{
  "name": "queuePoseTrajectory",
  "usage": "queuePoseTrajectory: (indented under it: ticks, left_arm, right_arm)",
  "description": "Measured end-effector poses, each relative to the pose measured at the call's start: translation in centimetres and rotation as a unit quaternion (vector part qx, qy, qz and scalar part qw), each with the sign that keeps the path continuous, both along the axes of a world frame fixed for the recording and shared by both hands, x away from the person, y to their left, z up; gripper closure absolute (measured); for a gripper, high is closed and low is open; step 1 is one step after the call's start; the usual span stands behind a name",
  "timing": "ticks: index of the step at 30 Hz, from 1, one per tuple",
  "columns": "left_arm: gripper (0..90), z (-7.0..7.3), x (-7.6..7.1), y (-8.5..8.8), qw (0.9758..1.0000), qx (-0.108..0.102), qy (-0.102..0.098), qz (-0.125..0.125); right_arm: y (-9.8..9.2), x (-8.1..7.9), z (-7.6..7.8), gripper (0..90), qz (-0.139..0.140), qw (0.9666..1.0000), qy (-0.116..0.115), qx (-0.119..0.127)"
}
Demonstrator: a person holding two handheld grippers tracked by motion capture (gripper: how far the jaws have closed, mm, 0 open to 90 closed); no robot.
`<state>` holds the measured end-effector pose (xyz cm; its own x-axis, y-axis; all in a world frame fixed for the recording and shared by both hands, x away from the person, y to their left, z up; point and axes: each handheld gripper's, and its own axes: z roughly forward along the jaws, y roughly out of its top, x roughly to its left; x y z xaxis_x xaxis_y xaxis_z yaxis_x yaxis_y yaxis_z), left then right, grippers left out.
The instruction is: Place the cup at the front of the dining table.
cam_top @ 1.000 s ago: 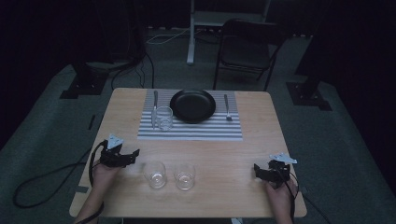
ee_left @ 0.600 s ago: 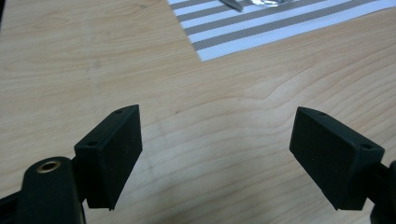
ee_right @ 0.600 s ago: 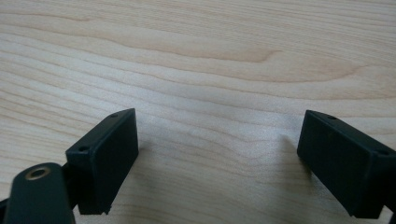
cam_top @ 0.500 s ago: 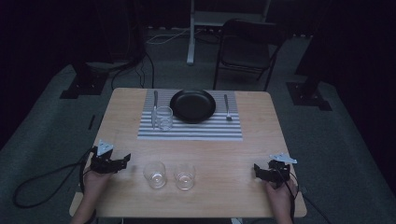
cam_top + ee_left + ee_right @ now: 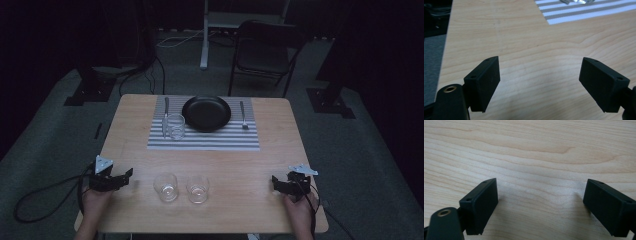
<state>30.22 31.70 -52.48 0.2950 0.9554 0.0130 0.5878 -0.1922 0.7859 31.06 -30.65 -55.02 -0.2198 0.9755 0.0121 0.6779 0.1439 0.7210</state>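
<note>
Right now I am looking down through the high view, where the left gripper (image 5: pixel 127 175) is lying low over the table (image 5: pixel 130 140), its jaws spread and pinching nothing. The near glass (image 5: pixel 166 187) is standing upright just beyond its tips, toward the table's middle, with the second glass (image 5: pixel 197 189) just beside that one. The right gripper (image 5: pixel 275 181) is hovering well apart from both, across bare wood. I am judging these tumblers to be light, stiff, slick and breakable, so I am planning to take one across its wall about halfway up, squeezing gently. A third glass (image 5: pixel 175 126) is sitting on the striped placemat (image 5: pixel 210 142) by the black plate (image 5: pixel 206 113).

Through the left gripper view, I am seeing the left gripper (image 5: pixel 539 77) gaping over plain wood, the placemat's corner (image 5: pixel 586 12) far ahead.

Through the right gripper view, the right gripper (image 5: pixel 540 200) is standing equally wide, empty.
</note>
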Motion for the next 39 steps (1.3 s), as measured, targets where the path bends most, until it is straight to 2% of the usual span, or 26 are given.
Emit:
queuePoseTrajectory:
  ticks: [4,9,14,18,28,35,39]
  left_arm:
    - [17.7,0.1,-1.0,0.5,0.9999,-0.008,-0.006,0.008]
    - [17.7,0.1,-1.7,1.0,0.9998,-0.002,-0.008,0.020]
    - [17.7,0.1,-2.3,1.4,0.9996,-0.012,-0.009,0.025]
    - [17.7,0.0,-2.6,1.6,0.9995,-0.010,-0.010,0.028]
    - [17.7,-0.4,-3.9,2.1,0.9988,-0.004,-0.010,0.047]
    - [17.7,-0.6,-5.0,1.9,0.9976,0.020,-0.021,0.063]
    - [17.7,-0.5,-5.6,1.8,0.9971,0.021,-0.024,0.070]
  right_arm:
    - [0.0,0.0,0.0,11.9,0.000,1.0000,0.000,0.000]
    - [0.0,0.0,0.0,11.9,0.000,1.0000,0.000,0.000]
    - [0.0,0.0,0.0,11.9,0.000,1.0000,0.000,0.000]
    - [0.0,0.0,0.0,11.9,0.000,1.0000,0.000,0.000]
    - [0.0,0.0,0.0,11.9,0.000,1.0000,0.000,0.000]
    - [0.0,0.0,0.0,11.9,0.000,1.0000,0.000,0.000]
    - [0.0,0.0,0.0,11.9,0.000,1.0000,0.000,0.000]
